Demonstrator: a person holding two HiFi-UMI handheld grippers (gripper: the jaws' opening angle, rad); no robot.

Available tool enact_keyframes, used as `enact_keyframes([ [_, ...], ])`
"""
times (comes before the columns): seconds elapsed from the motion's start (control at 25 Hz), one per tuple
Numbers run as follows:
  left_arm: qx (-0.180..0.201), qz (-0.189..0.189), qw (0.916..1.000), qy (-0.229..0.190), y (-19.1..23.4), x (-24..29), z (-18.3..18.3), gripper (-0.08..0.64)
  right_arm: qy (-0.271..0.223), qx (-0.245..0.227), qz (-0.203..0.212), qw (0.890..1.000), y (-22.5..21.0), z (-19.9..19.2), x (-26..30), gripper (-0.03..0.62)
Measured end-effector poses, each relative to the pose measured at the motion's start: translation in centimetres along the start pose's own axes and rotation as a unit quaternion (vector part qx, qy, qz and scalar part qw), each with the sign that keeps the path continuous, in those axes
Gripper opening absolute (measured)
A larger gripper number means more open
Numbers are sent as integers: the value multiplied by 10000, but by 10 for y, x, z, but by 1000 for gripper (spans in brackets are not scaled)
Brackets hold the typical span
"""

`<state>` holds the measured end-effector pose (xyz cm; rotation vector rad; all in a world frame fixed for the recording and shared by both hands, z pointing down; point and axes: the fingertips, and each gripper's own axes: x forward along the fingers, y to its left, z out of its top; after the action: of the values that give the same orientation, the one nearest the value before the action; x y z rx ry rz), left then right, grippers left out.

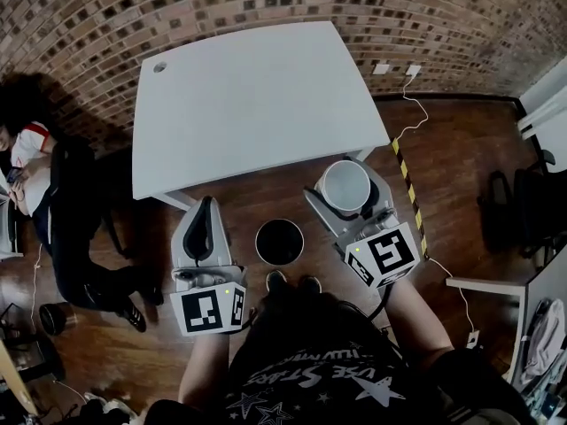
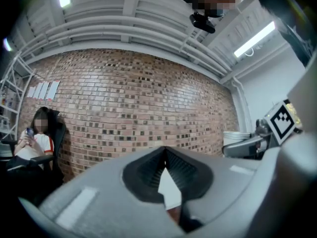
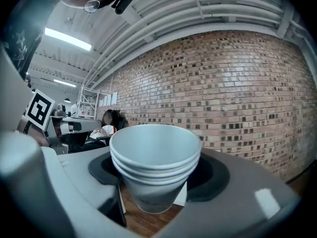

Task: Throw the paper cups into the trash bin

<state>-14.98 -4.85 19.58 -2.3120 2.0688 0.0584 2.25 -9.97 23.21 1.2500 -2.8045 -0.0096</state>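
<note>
Cups (image 3: 154,155) upright, mouths up, clamped by right gripper (image 1: 346,182); left gripper (image 1: 208,202) closed, empty. Table (image 1: 248,96) upper centre; wood floor (image 1: 447,180), brick wall (image 1: 89,25).

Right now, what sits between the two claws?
The round black trash bin, standing on the wooden floor between the left claw and the right claw holding the paper cups; the head view shows it.

One left tool (image 1: 208,204) and one right tool (image 1: 346,187), two in all. Two marker cubes (image 1: 211,308), one per tool. One stack of paper cups (image 3: 154,157), seemingly three nested, judging by the rims. One round black trash bin (image 1: 279,224). One white counter (image 1: 252,96). One seated person (image 1: 31,153).
</note>
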Motion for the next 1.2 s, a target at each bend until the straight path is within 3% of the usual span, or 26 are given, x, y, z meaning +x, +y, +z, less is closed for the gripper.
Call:
enact_keyframes([
  [0.28, 140, 64, 9996, 239, -49, -18, -10, 5, 0, 255, 89, 9996, -21, -18, -39, 348],
  [0.6, 182, 402, 9973, 593, -60, -28, -38, 5, 54, 364, 463, 9982, -12, -48, -39, 348],
  [0.8, 178, 349, 9949, 927, -62, -44, -81, 5, 199, 550, 741, 9955, 18, -76, -32, 348],
  [0.96, 63, 469, 9922, 1154, -48, -50, -124, 5, 424, 618, 850, 9936, 42, -120, -23, 350],
  [1.2, -44, 494, 9920, 1163, -20, -55, -175, 5, 793, 572, 949, 9907, 77, -180, -11, 350],
])
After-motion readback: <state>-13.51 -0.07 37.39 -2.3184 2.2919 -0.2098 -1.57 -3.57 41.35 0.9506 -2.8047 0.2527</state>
